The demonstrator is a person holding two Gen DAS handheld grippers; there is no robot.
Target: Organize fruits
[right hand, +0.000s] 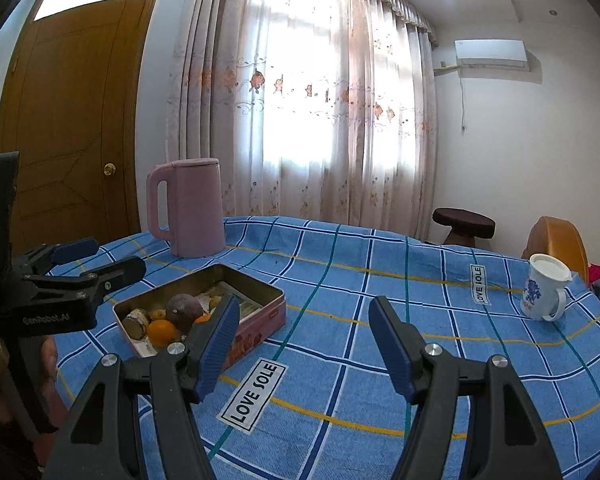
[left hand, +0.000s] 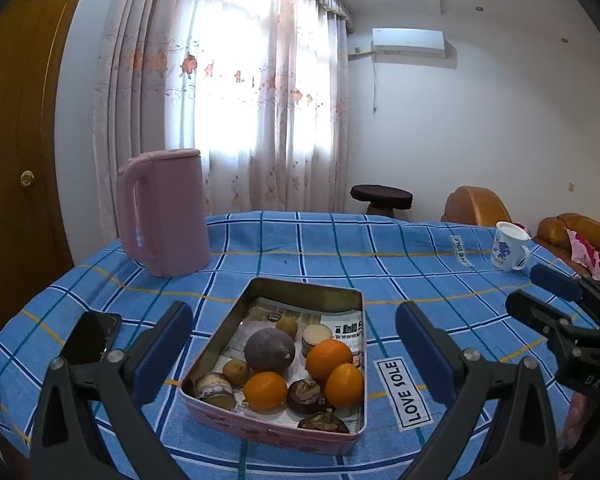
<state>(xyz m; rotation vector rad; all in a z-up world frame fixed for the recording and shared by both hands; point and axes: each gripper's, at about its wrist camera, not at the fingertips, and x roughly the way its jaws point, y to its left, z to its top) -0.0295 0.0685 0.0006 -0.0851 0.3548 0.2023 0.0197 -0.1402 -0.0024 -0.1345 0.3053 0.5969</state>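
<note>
My right gripper (right hand: pixel 300 340) hangs spread-jawed over the blue checked cloth (right hand: pixel 380 280). Fruit tin (right hand: pixel 260 300) at ten o'clock; mug (right hand: pixel 544 292) at two o'clock.

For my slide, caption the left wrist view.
Open left gripper hovers over a fruit-filled tin on a blue checked tablecloth.

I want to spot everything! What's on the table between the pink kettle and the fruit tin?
Nothing: only bare blue checked tablecloth lies between the kettle and the tin, seen in both wrist views.
</note>
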